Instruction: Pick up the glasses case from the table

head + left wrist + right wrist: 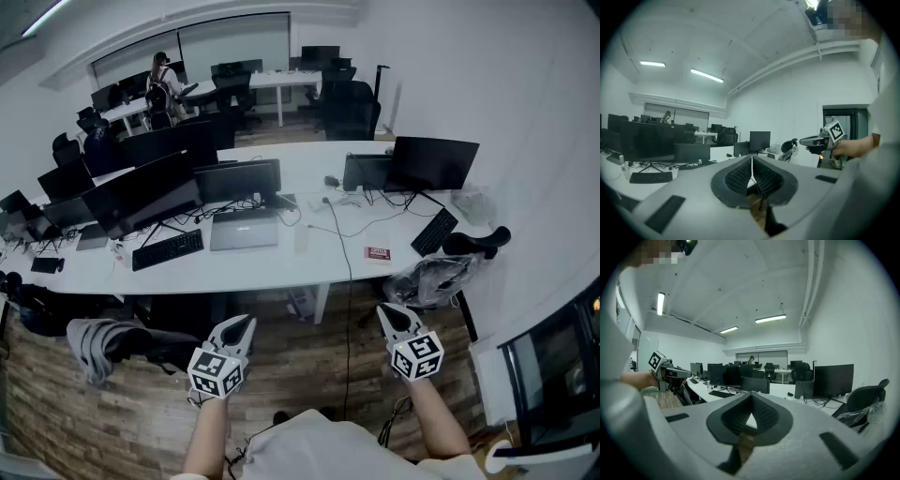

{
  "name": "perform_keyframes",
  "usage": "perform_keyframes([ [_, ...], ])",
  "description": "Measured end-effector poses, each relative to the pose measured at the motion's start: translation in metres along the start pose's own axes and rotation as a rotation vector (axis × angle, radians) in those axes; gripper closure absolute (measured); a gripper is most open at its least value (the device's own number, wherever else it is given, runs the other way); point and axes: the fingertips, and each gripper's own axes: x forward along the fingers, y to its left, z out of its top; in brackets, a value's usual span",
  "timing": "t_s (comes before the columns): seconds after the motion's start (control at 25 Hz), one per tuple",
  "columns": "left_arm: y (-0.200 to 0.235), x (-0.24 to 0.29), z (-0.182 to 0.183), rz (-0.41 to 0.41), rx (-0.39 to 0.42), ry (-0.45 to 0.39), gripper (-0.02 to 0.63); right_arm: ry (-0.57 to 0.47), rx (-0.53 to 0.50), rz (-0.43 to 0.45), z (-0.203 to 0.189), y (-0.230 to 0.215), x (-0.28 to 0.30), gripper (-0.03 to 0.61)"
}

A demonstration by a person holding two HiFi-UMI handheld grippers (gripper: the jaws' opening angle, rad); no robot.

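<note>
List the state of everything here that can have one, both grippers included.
left gripper: shut, nothing between the jaws, held in the air.
right gripper: shut, nothing between the jaws, held in the air.
red case: lying on the white table, not held.
silver laptop: lid closed.
monitor: screen dark.
ceiling light: on.
</note>
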Motion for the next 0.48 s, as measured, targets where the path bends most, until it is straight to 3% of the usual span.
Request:
perform_keyframes([
  [0.48,-0.0057,0.0060,0.0017,0.006,0.004,0.003,0.604,-0.025,0.020,0.018,0.0046,-0.0067,0.0023,0.581],
])
